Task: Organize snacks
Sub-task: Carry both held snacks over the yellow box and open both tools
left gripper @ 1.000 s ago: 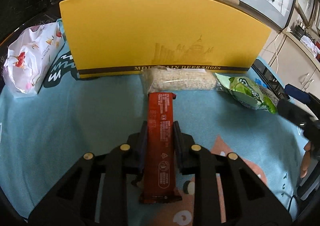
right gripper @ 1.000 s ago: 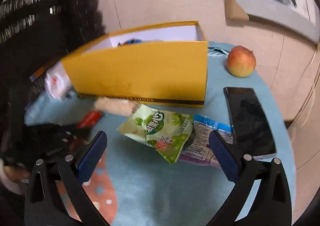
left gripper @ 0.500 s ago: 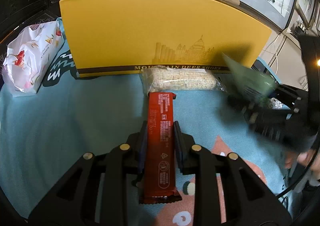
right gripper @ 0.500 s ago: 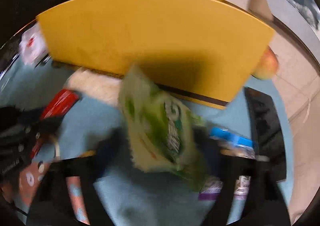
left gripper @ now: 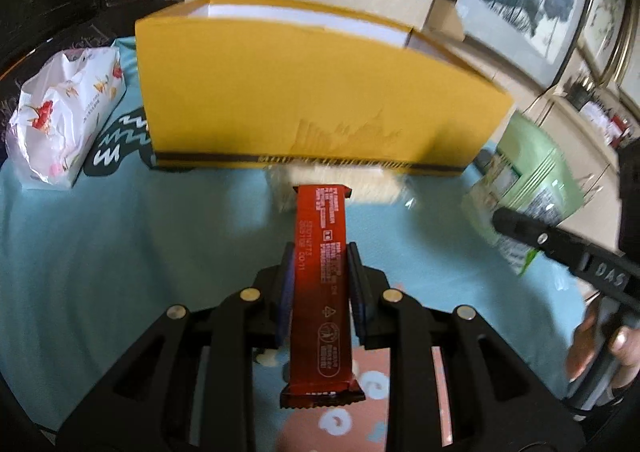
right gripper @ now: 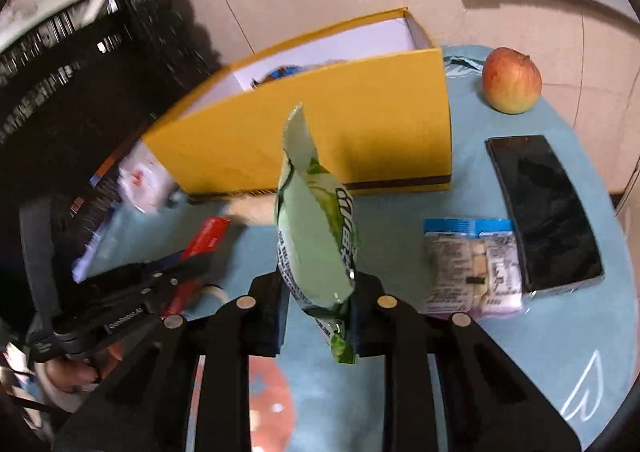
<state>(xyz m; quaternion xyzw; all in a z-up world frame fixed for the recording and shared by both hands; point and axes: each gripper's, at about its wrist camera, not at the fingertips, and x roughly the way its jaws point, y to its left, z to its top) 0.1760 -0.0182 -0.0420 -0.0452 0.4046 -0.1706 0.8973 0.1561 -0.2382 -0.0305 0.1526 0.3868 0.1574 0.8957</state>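
Observation:
A red snack bar sticks out forward from my left gripper, which is shut on its middle, just above the teal cloth. The open yellow box stands right behind it. In the right wrist view my right gripper has its jaws closing tight on the lower end of a green snack bag. The bag stands upright in the air in front of the yellow box. The same green bag shows at the right of the left wrist view. Some packets lie inside the box, mostly hidden.
A white flowered pack lies left of the box, and a pale rice-cracker pack lies against its front. To the right of the box are an apple, a black phone and a blue-and-purple packet.
My right gripper went from wide open to shut on the green bag and lifted it off the cloth. The left gripper still holds the red bar and has tipped a little.

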